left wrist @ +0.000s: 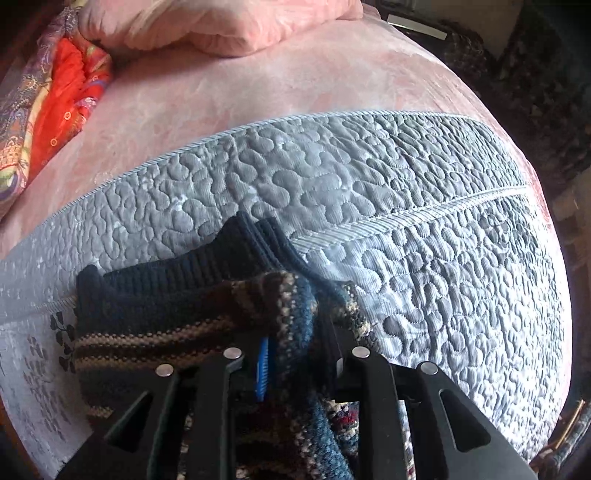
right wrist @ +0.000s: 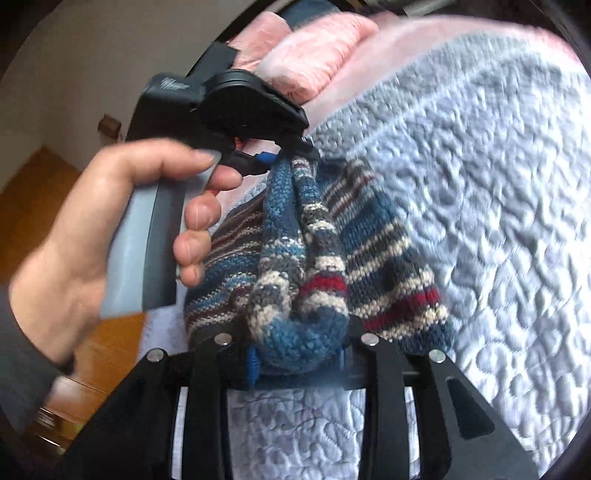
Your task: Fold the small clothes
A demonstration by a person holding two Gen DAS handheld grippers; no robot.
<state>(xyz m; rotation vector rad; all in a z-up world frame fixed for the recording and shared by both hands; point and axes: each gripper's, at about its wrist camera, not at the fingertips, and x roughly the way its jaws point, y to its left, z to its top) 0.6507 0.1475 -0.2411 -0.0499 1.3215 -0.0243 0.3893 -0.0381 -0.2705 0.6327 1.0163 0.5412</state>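
A small striped knit sweater (left wrist: 173,314) in blue, brown and cream, with a dark ribbed hem, hangs bunched over the grey quilted bedspread (left wrist: 406,206). My left gripper (left wrist: 291,354) is shut on a fold of it. In the right wrist view the same sweater (right wrist: 332,251) shows red and cream bands, and my right gripper (right wrist: 299,354) is shut on a thick roll of the knit. The left gripper (right wrist: 280,158) also appears there from outside, held by a hand (right wrist: 110,221), pinching the sweater's upper edge.
A pink blanket (left wrist: 280,85) and pink pillows (left wrist: 221,22) lie beyond the quilt. Red patterned cloth (left wrist: 66,103) is bunched at the far left. Wooden floor (right wrist: 33,206) shows past the bed's edge. Dark furniture (left wrist: 535,74) stands to the right.
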